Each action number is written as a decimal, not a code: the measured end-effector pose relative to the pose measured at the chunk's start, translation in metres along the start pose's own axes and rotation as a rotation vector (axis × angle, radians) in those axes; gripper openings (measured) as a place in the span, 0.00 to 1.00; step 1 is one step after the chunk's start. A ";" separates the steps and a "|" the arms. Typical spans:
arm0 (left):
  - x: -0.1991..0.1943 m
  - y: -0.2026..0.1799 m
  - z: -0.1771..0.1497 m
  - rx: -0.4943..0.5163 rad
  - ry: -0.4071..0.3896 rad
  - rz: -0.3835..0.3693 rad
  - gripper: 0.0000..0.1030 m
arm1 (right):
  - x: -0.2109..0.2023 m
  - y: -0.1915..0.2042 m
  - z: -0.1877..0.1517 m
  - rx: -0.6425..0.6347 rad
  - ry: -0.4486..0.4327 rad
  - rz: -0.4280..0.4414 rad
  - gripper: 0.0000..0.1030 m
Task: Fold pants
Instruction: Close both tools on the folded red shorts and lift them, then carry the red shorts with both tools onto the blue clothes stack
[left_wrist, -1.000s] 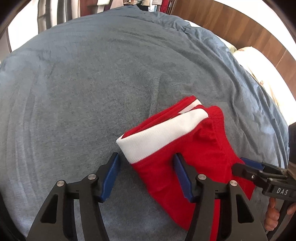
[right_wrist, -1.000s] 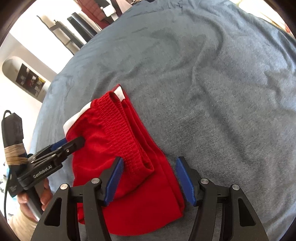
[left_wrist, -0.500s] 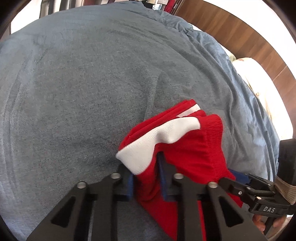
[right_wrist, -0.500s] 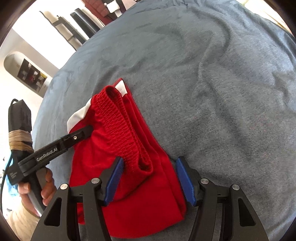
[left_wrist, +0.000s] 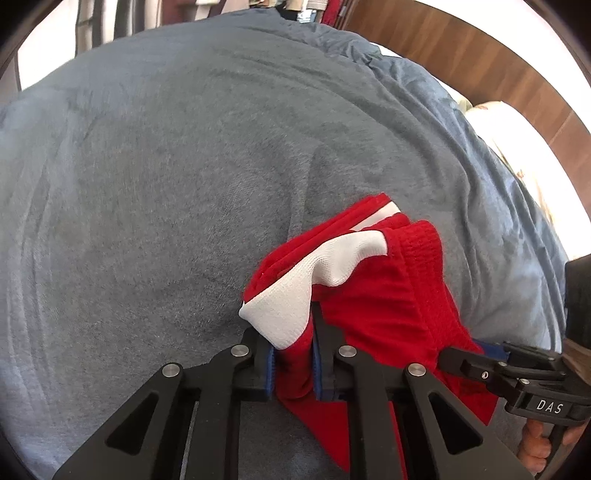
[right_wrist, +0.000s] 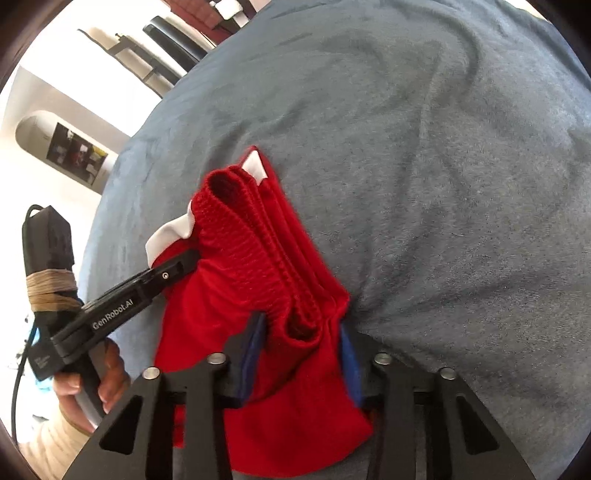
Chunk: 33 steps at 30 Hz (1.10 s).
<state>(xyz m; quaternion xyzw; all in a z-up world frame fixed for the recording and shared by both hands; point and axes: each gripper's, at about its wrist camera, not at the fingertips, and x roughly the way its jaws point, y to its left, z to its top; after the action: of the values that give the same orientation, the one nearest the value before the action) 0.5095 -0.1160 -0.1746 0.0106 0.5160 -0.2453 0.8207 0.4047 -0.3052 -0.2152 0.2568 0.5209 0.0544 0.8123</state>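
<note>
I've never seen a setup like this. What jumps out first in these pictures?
The bright red shorts with white panels, bunched in the middle of a grey-blue bedspread, catch the eye at once. The left claw is pinched shut on the edge with the white panel, and the right claw has its blue pads closed in around the ribbed waistband end. A wooden headboard shows at the far right of the left view.

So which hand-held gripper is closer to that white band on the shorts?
Left. The left hand-held gripper is clamped right at the white band; the right hand-held gripper grips the red waistband end.
</note>
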 end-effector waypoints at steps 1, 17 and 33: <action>-0.003 -0.002 0.000 0.007 -0.007 0.002 0.14 | -0.001 0.004 0.000 -0.008 -0.004 -0.012 0.34; -0.058 -0.025 0.011 0.041 -0.130 0.043 0.09 | -0.054 0.046 0.001 -0.060 -0.107 -0.148 0.21; -0.171 0.000 0.000 -0.016 -0.274 0.108 0.09 | -0.112 0.112 -0.004 -0.145 -0.189 -0.086 0.21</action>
<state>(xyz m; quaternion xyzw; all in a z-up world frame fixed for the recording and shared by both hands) 0.4498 -0.0489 -0.0289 -0.0018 0.3999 -0.1956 0.8954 0.3710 -0.2469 -0.0716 0.1786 0.4470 0.0325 0.8759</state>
